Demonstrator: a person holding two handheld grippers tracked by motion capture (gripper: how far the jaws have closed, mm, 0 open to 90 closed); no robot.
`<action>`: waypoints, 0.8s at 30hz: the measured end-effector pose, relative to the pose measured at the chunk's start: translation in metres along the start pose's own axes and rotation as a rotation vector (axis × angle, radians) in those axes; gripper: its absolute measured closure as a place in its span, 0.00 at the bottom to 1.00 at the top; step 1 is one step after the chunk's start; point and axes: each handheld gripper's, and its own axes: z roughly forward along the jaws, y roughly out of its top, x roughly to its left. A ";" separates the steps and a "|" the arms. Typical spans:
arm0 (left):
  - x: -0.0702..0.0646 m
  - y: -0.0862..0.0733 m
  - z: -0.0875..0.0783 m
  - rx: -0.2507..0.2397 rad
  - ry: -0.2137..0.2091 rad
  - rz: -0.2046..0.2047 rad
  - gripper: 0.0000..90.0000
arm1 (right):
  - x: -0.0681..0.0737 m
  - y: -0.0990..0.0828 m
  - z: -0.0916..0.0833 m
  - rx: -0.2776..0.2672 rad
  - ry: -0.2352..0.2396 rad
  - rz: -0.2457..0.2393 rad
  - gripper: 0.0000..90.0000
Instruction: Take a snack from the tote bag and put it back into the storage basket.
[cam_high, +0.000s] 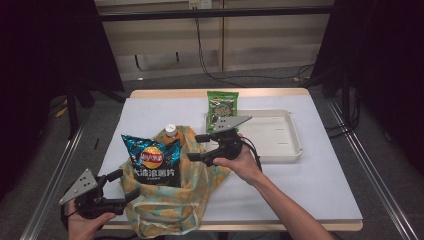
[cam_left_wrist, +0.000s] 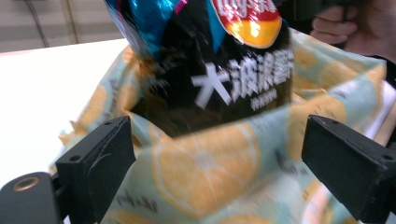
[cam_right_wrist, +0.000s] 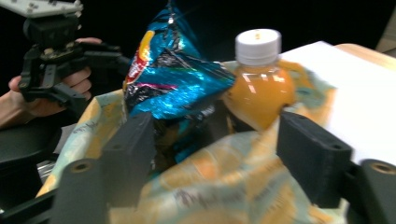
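1. Step in hand, as a judgement: packing snacks into the fabric bag (cam_high: 167, 200); the chips bag (cam_high: 151, 159) and the juice bottle (cam_high: 171, 134) already stand inside it.
2. Left gripper (cam_high: 112, 187) sits at the bag's near-left edge, fingers spread, with the rim fabric between them but not pinched.
3. Right gripper (cam_high: 197, 146) hovers at the bag's right rim, fingers spread, nothing held.
4. Fabric bag: pale teal cloth with an orange-slice print, soft and slumped, mouth open, on the front of the white counter (cam_high: 320, 185).
5. Chips bag: glossy blue-black foil with a red-yellow logo, upright, its top half sticking out above the rim.
6. Bottle: orange liquid, white cap, upright behind the chips.
7. Next move likely calls for fetching the green packet (cam_high: 223, 102) lying at the far edge of the white tray (cam_high: 280, 134), with the left gripper keeping the bag mouth open.
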 end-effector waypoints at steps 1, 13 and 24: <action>0.000 0.002 0.002 0.006 0.012 0.004 0.10 | 0.001 0.001 0.004 0.007 0.010 -0.004 0.26; 0.010 0.020 0.019 -0.002 -0.023 -0.039 0.37 | 0.000 0.011 0.046 0.029 0.100 0.021 0.13; 0.005 0.004 0.028 0.050 -0.027 -0.008 0.41 | 0.009 0.015 0.065 0.036 0.166 0.014 0.26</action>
